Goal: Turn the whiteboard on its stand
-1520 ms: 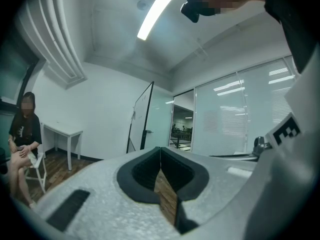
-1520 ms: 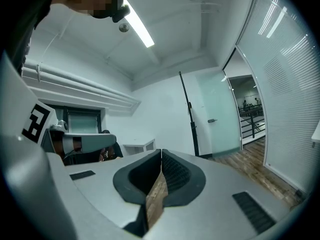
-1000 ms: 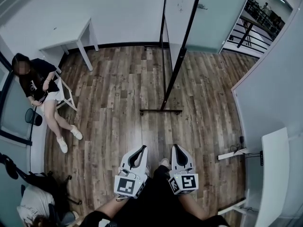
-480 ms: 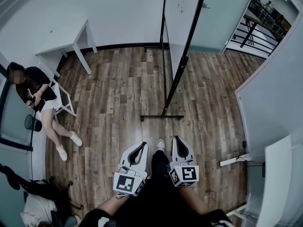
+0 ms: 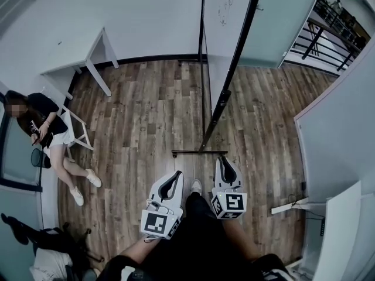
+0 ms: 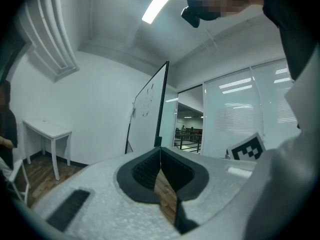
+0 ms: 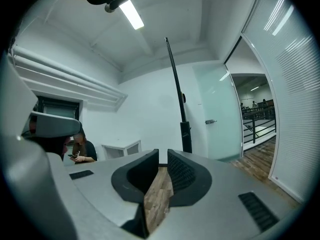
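Note:
The whiteboard (image 5: 221, 7) stands edge-on ahead of me on a black stand (image 5: 221, 104), whose foot bar (image 5: 199, 153) lies on the wood floor. My left gripper (image 5: 176, 175) is shut and empty, a short way back from the foot bar. My right gripper (image 5: 224, 159) is also shut and empty, its tips just behind the bar's right end. In the left gripper view the board (image 6: 146, 116) rises past the closed left gripper (image 6: 160, 151). In the right gripper view the stand's post (image 7: 185, 134) rises above the right gripper (image 7: 163, 154). Neither gripper touches the stand.
A person (image 5: 44, 127) sits on a white chair (image 5: 76, 130) at the left wall. A white table (image 5: 88, 57) stands at the back left. A glass door (image 5: 281, 16) and railing (image 5: 331, 28) lie behind the board. A white desk (image 5: 337, 227) is at the right.
I have stepped forward. Both grippers have come nearer to the stand's foot bar, the right one leading. Their jaws stay shut.

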Available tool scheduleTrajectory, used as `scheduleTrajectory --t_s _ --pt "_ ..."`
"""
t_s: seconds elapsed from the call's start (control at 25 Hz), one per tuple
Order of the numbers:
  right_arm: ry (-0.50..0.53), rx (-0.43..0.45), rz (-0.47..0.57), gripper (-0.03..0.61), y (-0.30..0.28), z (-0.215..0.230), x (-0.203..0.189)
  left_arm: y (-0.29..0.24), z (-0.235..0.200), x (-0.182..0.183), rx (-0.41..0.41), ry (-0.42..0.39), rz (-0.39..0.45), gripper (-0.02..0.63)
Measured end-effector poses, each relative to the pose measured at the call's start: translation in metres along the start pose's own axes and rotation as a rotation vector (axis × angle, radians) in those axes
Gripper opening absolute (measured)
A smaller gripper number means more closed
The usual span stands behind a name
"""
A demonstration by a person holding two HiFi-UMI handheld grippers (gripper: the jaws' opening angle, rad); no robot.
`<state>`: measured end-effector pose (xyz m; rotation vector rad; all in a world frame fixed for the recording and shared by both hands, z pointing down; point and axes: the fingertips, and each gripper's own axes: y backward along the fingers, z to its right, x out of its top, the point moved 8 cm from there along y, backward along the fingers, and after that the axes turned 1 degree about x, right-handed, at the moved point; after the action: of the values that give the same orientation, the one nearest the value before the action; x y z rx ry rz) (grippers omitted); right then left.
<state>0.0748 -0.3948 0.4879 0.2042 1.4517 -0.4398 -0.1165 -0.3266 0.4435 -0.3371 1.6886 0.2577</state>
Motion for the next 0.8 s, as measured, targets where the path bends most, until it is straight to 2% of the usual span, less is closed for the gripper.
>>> scheduleTrajectory --t_s 0.08,0.24,0.4,0.8 --pt "0.01 -0.004 -0.019 0.027 -0.026 0.013 0.001 -0.02 -0.006 0.003 0.006 -0.001 -0.017 0.017" --pt "0.03 -0.002 -0.079 0.128 -0.076 0.037 -0.005 -0.058 -0.019 0.006 0.025 -0.001 -0.012 0.017" --pt "0.04 -0.013 -0.142 0.19 -0.126 0.059 -0.019 -0.096 -0.031 0.007 0.05 0.006 0.005 0.017" --pt "0.049 -0.073 -0.225 0.245 -0.236 0.105 -0.047 -0.16 -0.049 0.001 0.1 0.02 -0.01 0.017"
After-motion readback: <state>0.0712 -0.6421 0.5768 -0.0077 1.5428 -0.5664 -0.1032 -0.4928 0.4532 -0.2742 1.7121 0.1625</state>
